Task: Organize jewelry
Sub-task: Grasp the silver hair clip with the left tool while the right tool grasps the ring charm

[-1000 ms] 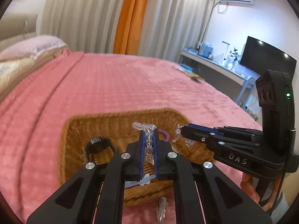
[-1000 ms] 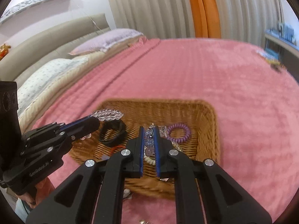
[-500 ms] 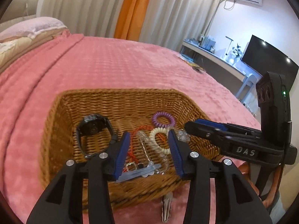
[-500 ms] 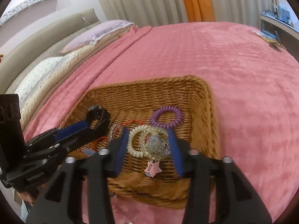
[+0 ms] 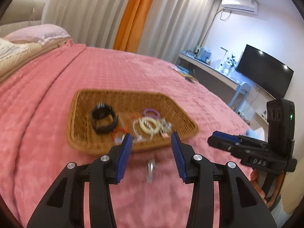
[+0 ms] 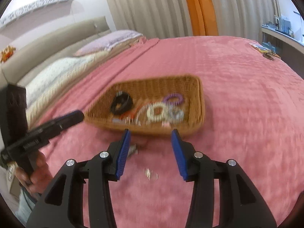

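Note:
A wicker basket [image 5: 79, 114] sits on the pink bed and also shows in the right wrist view [image 6: 197, 102]. It holds a black watch [image 5: 103, 119], a purple coil band [image 5: 151, 113], a cream coil band [image 5: 148, 126], clear bead bracelets and a red cord. My left gripper [image 5: 151, 152] is open and empty, just in front of the basket's near rim. My right gripper [image 6: 150, 146] is open and empty, also in front of the basket. A small silver piece [image 5: 150, 171] lies on the blanket below the left gripper. Another small shiny piece [image 6: 150, 172] lies between the right fingers.
The pink blanket [image 5: 57, 76] covers the bed all round the basket. Pillows [image 6: 57, 72] and the headboard lie at the far left. A desk with a monitor [image 5: 264, 70] stands right of the bed. A small object [image 6: 266, 52] lies at the bed's far right edge.
Both grippers opened and dropped their bead bracelets into the basket, then pulled back and up away from it. The basket now looks smaller and farther off.

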`<state>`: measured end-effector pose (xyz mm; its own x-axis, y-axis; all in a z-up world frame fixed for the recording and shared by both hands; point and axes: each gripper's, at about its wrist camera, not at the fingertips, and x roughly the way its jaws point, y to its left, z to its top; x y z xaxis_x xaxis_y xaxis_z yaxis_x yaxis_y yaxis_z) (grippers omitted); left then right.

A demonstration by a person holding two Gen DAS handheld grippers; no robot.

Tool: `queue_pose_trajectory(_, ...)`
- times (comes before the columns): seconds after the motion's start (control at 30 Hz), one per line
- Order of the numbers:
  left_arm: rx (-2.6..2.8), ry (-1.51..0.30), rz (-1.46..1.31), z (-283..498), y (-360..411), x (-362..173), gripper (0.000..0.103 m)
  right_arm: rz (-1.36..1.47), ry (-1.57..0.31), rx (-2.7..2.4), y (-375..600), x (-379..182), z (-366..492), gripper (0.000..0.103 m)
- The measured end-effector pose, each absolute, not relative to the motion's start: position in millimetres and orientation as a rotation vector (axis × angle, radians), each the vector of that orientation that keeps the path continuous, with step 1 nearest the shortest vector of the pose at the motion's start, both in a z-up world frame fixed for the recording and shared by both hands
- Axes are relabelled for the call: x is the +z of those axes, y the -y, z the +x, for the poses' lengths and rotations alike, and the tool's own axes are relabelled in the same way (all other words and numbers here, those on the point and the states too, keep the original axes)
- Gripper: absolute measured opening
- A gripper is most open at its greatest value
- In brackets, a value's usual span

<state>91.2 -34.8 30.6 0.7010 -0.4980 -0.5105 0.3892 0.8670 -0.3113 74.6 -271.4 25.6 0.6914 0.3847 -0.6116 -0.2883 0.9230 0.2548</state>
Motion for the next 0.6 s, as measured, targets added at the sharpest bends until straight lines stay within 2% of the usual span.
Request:
queue_pose_trajectory(0.23,-0.485,-0.747,-0.190,99.7,42.4,-15.0,0.041,0.067,-0.857,0.393,248.5,-31.1,80.9,0.041)
queue_pose_trajectory(0.37,-0.485,-0.852,-0.159,112.7,55.9,-44.6,0.039,0.015,-0.883,0.383,240.8,-41.9,83.8,0.041)
queue_pose_trajectory(0.47,-0.485,-0.853,-0.153,113.5,57.9,-45.8,0.039,-0.023,-0.891,0.367,234.6,-48.6,84.7,0.041)
queue_pose_trajectory(0.6,-0.490,-0.884,-0.153,119.2,59.3,-51.0,0.039,-0.047,-0.888,0.364,231.1,-50.2,85.2,0.031)
